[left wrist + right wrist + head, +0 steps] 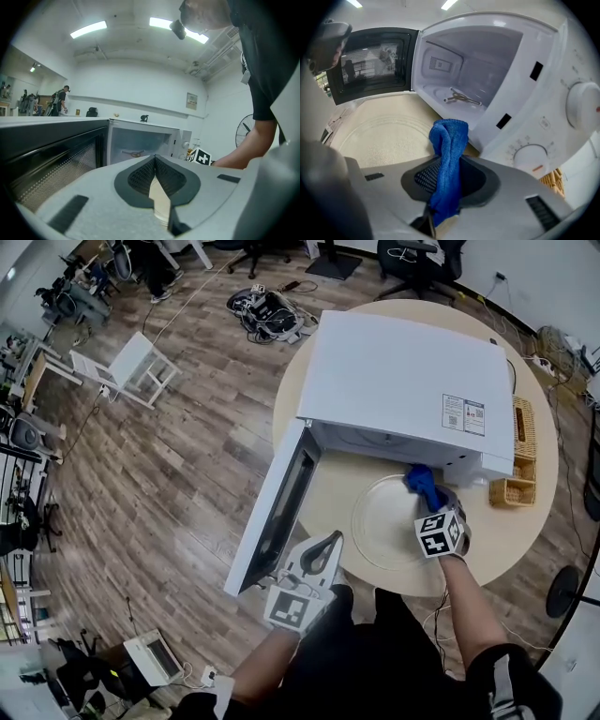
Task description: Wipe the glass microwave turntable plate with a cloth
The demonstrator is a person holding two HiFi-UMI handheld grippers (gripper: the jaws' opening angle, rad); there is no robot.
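The clear glass turntable plate (398,521) lies flat on the round table, in front of the open white microwave (403,381). In the right gripper view the plate (379,136) spreads out to the left of the jaws. My right gripper (427,486) is shut on a blue cloth (422,482), which sticks up between the jaws (449,140) over the plate's far right edge. Whether the cloth touches the glass I cannot tell. My left gripper (323,554) is shut and empty, held at the table's near edge beside the microwave door (277,507); its jaws (154,176) meet tip to tip.
The microwave door hangs open to the left, its dark window (51,159) close by the left gripper. Inside the cavity lies the roller ring (459,97). A wicker basket (520,460) stands to the microwave's right. The control knobs (581,105) sit close to the right gripper.
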